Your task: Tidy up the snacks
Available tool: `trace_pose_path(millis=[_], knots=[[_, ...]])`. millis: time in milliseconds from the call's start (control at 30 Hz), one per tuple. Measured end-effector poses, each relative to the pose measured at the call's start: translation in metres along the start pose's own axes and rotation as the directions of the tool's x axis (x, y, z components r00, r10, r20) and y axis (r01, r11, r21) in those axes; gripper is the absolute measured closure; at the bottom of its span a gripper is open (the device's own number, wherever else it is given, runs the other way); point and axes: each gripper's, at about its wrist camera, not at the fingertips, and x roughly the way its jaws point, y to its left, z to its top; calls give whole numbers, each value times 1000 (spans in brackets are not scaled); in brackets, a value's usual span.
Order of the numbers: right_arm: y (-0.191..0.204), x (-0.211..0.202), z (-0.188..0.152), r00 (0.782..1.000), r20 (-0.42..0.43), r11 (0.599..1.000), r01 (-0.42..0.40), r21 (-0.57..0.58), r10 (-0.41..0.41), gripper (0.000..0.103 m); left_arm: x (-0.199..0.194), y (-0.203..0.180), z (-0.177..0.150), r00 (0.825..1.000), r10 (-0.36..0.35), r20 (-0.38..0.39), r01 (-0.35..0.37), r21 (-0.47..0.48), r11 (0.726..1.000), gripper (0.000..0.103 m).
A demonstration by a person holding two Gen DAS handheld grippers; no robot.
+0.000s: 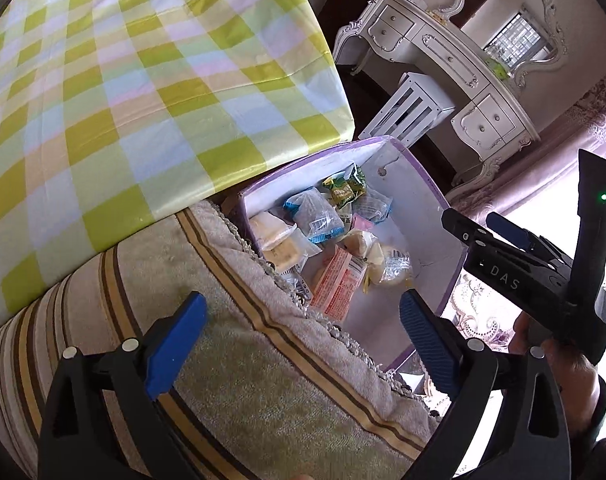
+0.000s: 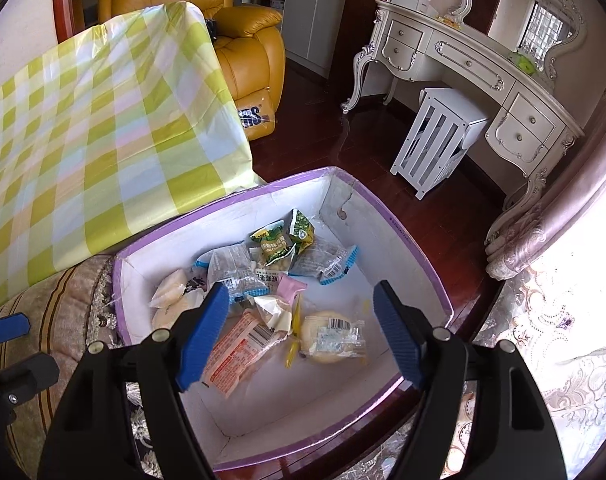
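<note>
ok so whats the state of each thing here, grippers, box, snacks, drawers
left gripper: open, empty
right gripper: open, empty, over the box
box: lidless, partly filled
orange packet: lying flat in the box
green packets: sealed, at the box's far end
dresser drawers: shut

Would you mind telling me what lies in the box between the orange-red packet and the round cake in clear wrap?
In the right wrist view, a thin yellow sachet lies between the orange-red packet and the round cake, on the box floor.
</note>
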Motion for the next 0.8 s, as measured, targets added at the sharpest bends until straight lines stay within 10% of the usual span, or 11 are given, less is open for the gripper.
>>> trace_pose_path(millis=[800], knots=[[2, -4, -13, 1000, -16, 1000, -5, 1, 5, 28, 10, -4, -7, 999, 44, 3, -44, 13, 999, 4]])
